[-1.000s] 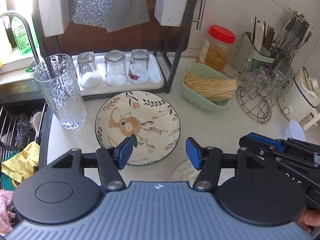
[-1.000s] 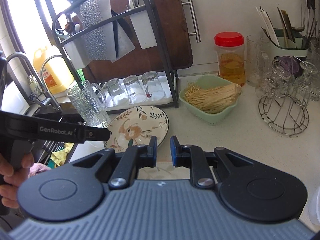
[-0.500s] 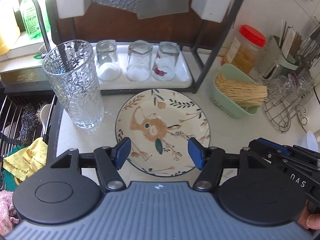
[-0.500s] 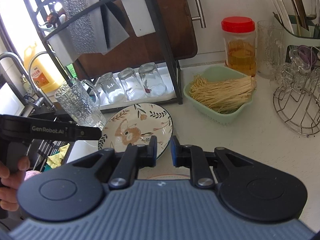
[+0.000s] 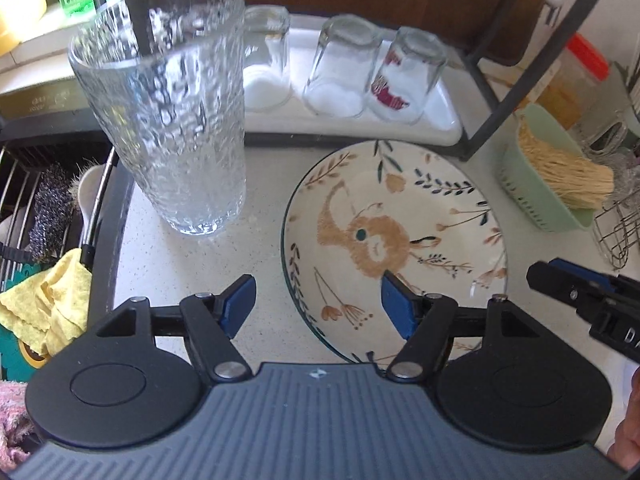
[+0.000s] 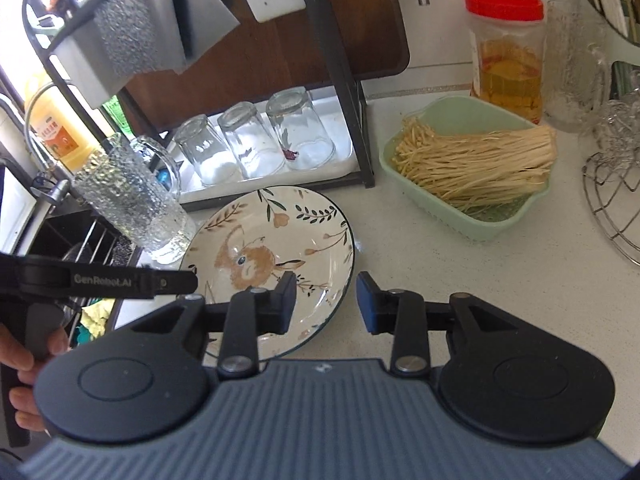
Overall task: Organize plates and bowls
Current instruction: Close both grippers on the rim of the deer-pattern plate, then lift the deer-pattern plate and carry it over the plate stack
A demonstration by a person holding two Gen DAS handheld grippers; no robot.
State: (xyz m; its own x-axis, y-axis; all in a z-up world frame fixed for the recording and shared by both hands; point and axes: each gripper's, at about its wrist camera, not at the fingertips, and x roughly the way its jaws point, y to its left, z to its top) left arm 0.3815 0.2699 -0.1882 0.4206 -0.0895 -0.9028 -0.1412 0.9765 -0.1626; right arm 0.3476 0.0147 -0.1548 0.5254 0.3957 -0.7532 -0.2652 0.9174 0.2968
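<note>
- My left claw (image 5: 318, 307) has just been widening, my right claw (image 6: 326, 303) too; both empty over the floral plate (image 5: 394, 240).
- Risk, as I judge it: a near-rim pinch skids the plate into the textured tumbler (image 5: 172, 112), centre left.

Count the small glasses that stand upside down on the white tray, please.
3, in one row on the white tray under the rack: left, middle, right. None seems hidden.

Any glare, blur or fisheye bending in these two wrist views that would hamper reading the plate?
Left wrist: window light blows out the top left corner; the tall glass bulges, the plate reads sharp. Right wrist: the upper left is overexposed, the rack posts bow, and the plate is clear though partly hidden.
</note>
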